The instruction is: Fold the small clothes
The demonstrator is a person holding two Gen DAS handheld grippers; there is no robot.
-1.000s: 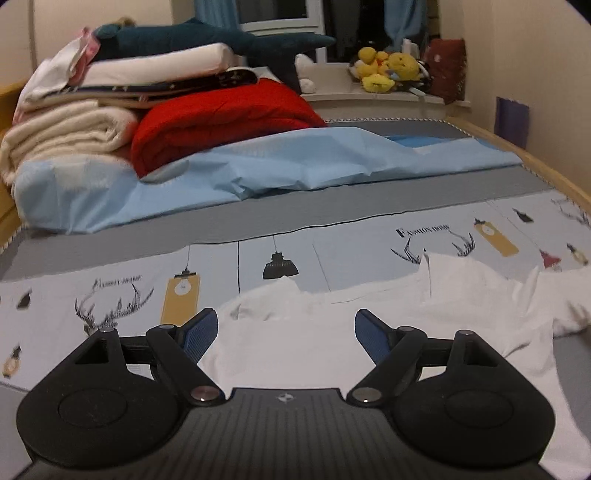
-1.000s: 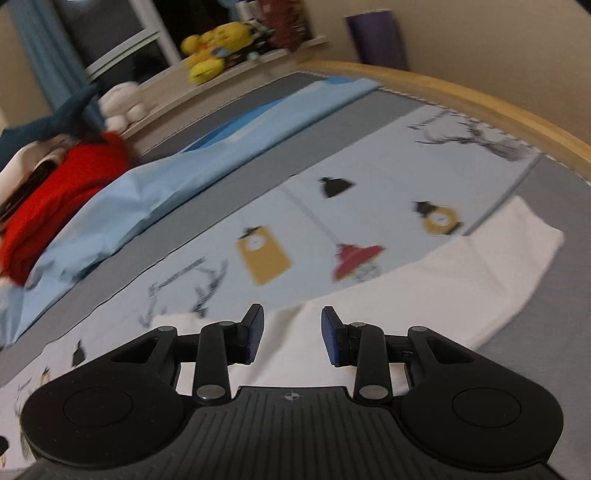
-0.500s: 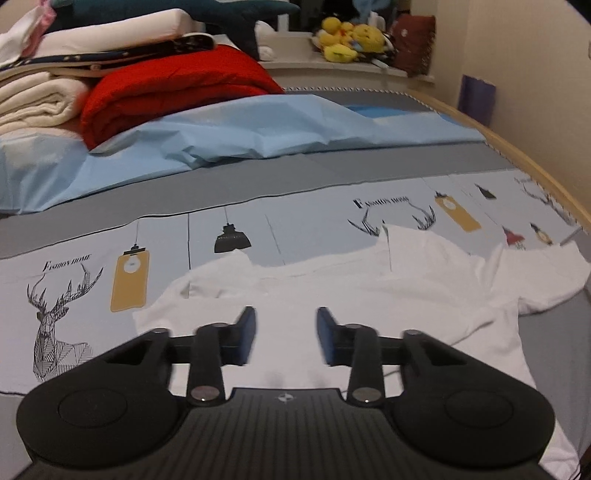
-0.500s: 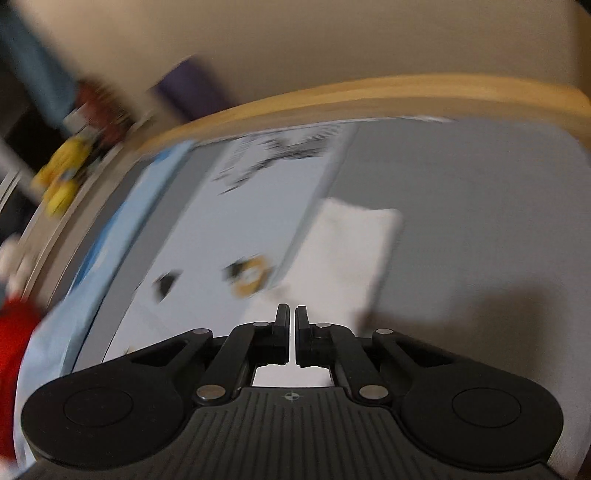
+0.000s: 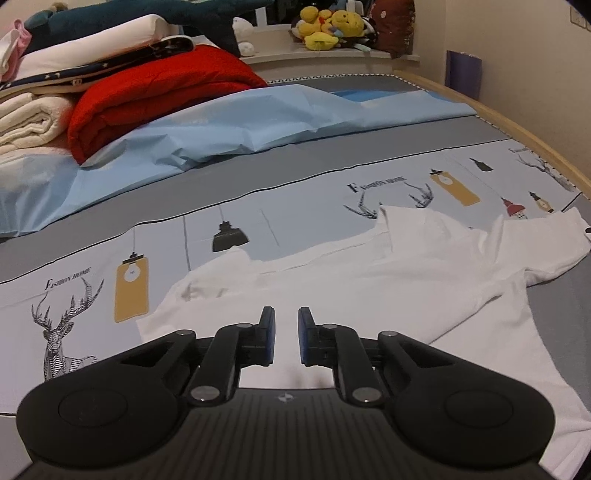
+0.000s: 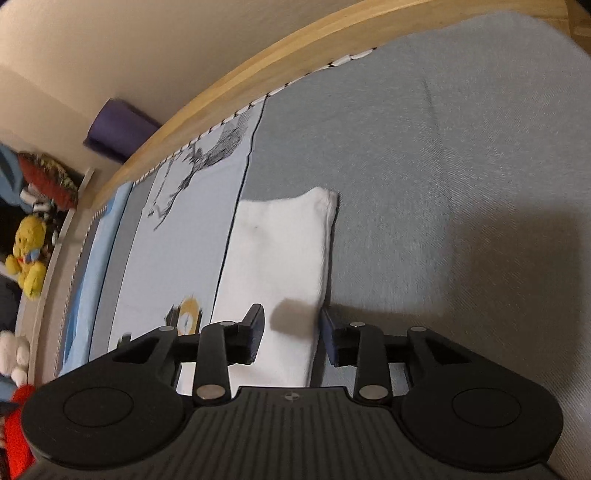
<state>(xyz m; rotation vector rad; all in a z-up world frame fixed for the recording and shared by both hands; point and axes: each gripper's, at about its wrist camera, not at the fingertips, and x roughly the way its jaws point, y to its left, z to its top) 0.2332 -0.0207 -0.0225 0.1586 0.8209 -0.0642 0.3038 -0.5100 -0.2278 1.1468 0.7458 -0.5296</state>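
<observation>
Since half a second ago, the left gripper (image 5: 283, 334) has narrowed its jaws to a small gap with nothing between them, while the right gripper (image 6: 291, 334) has spread its jaws from nearly closed to wide apart. A white T-shirt (image 5: 388, 280) lies flat and somewhat rumpled on the printed bedsheet (image 5: 258, 218), directly beneath and ahead of the left gripper, its body stretching away to the right and one sleeve reaching toward the wooden bed rail (image 5: 517, 129). In the right wrist view, that sleeve (image 6: 280, 258) runs forward from between the parted fingers; the right finger sits just beside the sleeve's edge over the grey part of the sheet, and the left finger hovers over the white cloth. Whether either finger touches the fabric cannot be told. Neither gripper holds the shirt. Beyond the shirt, a light blue sheet (image 5: 221, 125) lies bunched across the bed, with a folded red blanket (image 5: 155, 96) and stacked cream towels (image 5: 29, 122) behind it. Yellow plush toys (image 5: 328, 24) sit on a ledge at the far end.
</observation>
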